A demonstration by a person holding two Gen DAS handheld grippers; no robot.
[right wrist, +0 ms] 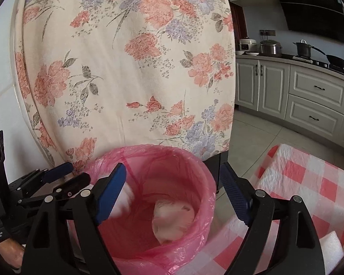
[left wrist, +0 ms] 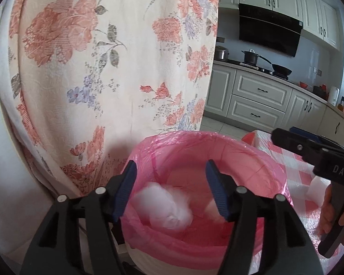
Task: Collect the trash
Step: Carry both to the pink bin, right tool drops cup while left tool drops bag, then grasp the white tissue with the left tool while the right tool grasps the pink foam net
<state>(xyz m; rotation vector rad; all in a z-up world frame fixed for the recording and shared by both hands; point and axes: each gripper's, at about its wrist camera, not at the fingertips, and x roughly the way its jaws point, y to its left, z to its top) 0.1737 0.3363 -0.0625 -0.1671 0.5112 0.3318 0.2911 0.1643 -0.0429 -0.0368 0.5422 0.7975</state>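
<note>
Both the left gripper (left wrist: 170, 189) and right gripper (right wrist: 173, 193) hung wide open and empty above the pink-lined round bin (left wrist: 259, 160), a blurred white wad (left wrist: 169, 208) below them, so I reckoned fetching the white foam scrap (right wrist: 332, 249) beside the right one came next.

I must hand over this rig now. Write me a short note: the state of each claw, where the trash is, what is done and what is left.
Left claw: open, empty, over the bin with the pink plastic liner.
Right claw: open, empty, over the same bin.
Done: one crumpled white tissue wad lies in the bin; a second, blurred white wad seems to be dropping in.
Left: a white foam piece on the red-and-white checked tablecloth beside the bin, probably trash to collect.
</note>
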